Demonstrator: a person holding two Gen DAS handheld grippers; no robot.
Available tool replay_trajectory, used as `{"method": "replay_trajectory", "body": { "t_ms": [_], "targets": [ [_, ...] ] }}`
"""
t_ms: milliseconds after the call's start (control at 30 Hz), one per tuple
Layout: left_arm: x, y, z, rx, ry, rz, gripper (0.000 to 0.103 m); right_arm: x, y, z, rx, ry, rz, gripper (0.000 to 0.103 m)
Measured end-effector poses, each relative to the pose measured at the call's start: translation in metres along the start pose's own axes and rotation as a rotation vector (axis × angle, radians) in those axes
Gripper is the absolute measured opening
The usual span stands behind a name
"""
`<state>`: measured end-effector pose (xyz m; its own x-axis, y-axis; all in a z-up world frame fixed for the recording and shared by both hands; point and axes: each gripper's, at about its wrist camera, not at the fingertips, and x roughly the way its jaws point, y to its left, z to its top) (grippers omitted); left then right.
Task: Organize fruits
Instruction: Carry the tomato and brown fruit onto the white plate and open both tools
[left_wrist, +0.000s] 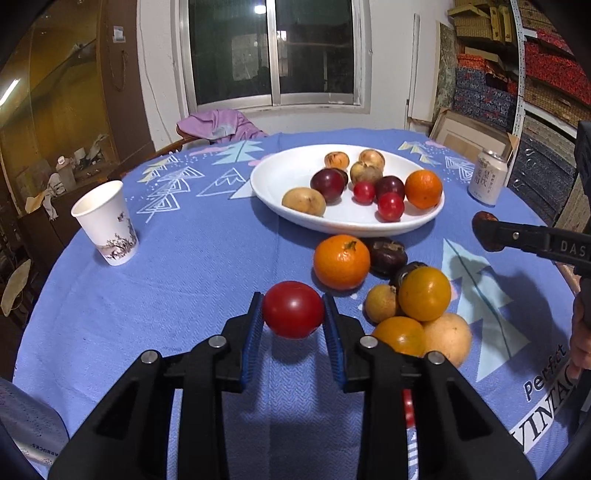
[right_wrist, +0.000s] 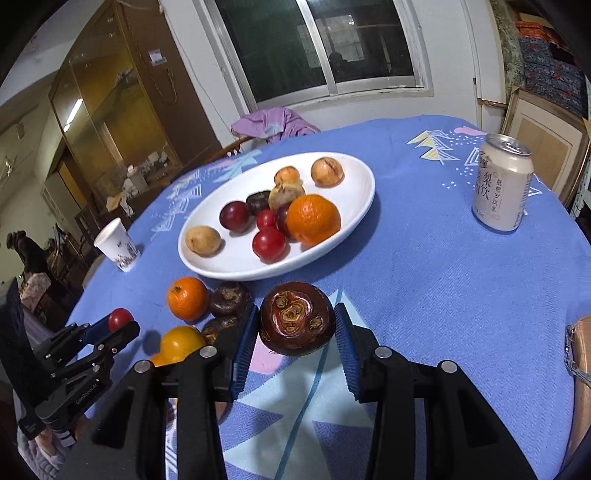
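Note:
My left gripper (left_wrist: 293, 300) is shut on a round red fruit (left_wrist: 293, 309), held a little above the blue tablecloth; its shadow lies beneath. My right gripper (right_wrist: 296, 309) is shut on a dark brown water chestnut (right_wrist: 297, 318). The left wrist view shows that gripper at the right edge. A white oval plate (left_wrist: 280, 177) (right_wrist: 354, 188) beyond holds an orange, red and dark plums and tan fruits. Loose on the cloth between plate and grippers lie an orange (left_wrist: 341, 261), dark chestnuts (left_wrist: 388, 256) and yellow-orange fruits (left_wrist: 424, 293).
A paper cup (left_wrist: 105, 221) stands at the left of the round table, a drink can (right_wrist: 504, 182) at the right. A chair draped with purple cloth (left_wrist: 218, 125) sits behind the far edge. A person's hand (left_wrist: 581, 332) shows at the right border.

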<state>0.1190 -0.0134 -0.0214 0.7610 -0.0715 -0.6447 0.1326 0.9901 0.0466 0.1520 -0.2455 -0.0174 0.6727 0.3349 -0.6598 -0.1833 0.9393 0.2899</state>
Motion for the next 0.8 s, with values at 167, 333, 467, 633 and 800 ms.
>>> {"method": "replay_trajectory", "body": {
  "t_ms": [167, 333, 467, 633, 800],
  "targets": [
    [-0.017, -0.007, 0.0, 0.025, -0.05, 0.028, 0.031, -0.016, 0.009, -0.004, -0.007, -0.04, 0.045, 0.042],
    [-0.023, -0.011, -0.001, 0.041, -0.071, 0.046, 0.031, -0.022, 0.022, -0.012, -0.037, -0.044, 0.064, 0.042],
    [-0.024, -0.011, 0.004, 0.044, -0.083, 0.066, 0.031, -0.03, 0.03, -0.013, -0.056, -0.061, 0.074, 0.042],
    [-0.024, -0.006, 0.026, 0.024, -0.099, 0.064, 0.031, -0.041, 0.033, 0.0, -0.052, -0.097, 0.09, 0.042],
    [-0.022, -0.01, 0.058, 0.057, -0.133, 0.094, 0.031, -0.052, 0.035, 0.035, -0.074, -0.141, 0.069, 0.042]
  ]
}}
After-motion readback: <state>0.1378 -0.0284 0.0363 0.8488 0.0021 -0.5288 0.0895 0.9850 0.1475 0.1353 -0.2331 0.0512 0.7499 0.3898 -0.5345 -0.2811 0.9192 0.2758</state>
